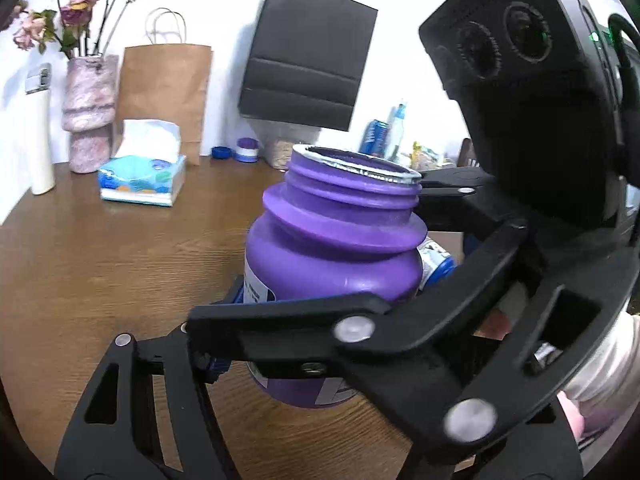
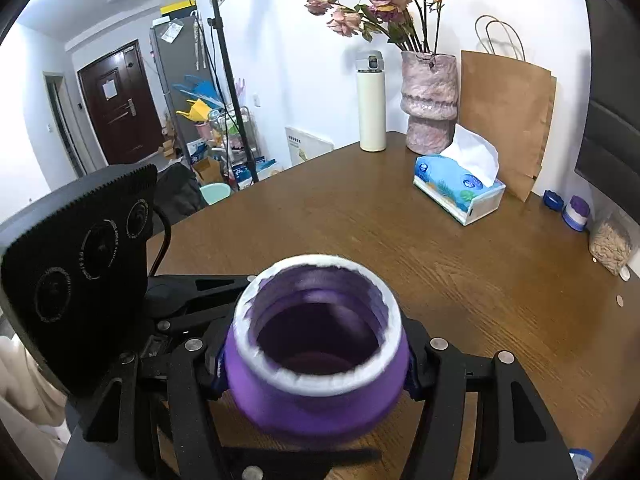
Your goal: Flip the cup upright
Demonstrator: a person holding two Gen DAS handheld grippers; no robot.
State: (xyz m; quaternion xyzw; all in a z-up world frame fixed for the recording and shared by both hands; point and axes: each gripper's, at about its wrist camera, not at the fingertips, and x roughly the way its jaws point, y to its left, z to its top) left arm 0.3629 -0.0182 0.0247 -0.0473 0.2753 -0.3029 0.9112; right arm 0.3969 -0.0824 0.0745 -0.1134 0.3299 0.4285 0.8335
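Note:
The cup is a purple plastic jar (image 1: 336,264) with a threaded open mouth and a white label. It stands mouth up, slightly tilted, just above the brown wooden table (image 1: 120,248). In the right wrist view I look down into its open mouth (image 2: 316,332). My right gripper (image 2: 316,364) is shut on the jar, its blue-padded fingers pressed on both sides. In the left wrist view that gripper's black arms cross in front of the jar. My left gripper (image 1: 340,320) is close around the jar's lower body; its fingertips are mostly hidden.
At the back of the table stand a tissue box (image 1: 142,180), a pink vase with dried roses (image 1: 88,112), a white flask (image 1: 40,136), a brown paper bag (image 1: 168,92), a black bag (image 1: 308,56) and small jars (image 1: 248,150).

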